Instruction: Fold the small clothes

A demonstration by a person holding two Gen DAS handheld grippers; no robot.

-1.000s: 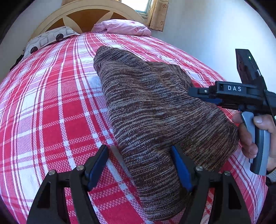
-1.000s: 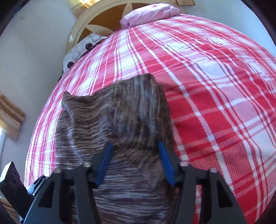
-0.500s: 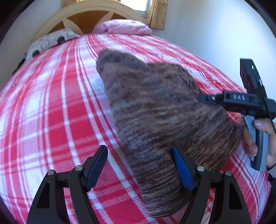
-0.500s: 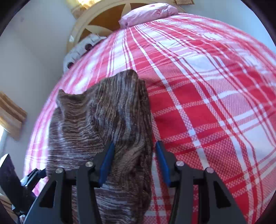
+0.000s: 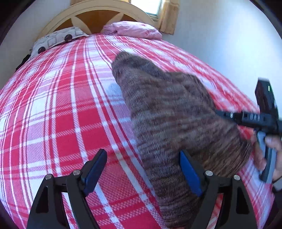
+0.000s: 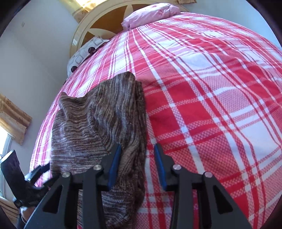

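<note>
A brown and white striped knit garment [image 5: 169, 119] lies folded on the red plaid bedspread [image 5: 61, 114]. My left gripper [image 5: 143, 172] is open, its right finger against the garment's near left edge, its left finger over bare bedspread. My right gripper [image 6: 137, 166] is open, and the garment's [image 6: 98, 123] right edge lies between its fingers. The right gripper's body and the hand on it show at the far right of the left wrist view [image 5: 264, 119], beside the garment.
A pink pillow [image 5: 134, 30] and a patterned pillow [image 5: 58, 37] lie at the wooden headboard [image 5: 91, 15]. White walls stand on both sides of the bed. A curtained window [image 6: 12, 119] is on the left wall.
The garment has shifted to the right in the left wrist view and to the left in the right wrist view. Both grippers have stayed open and drawn back a little towards its near edges.
</note>
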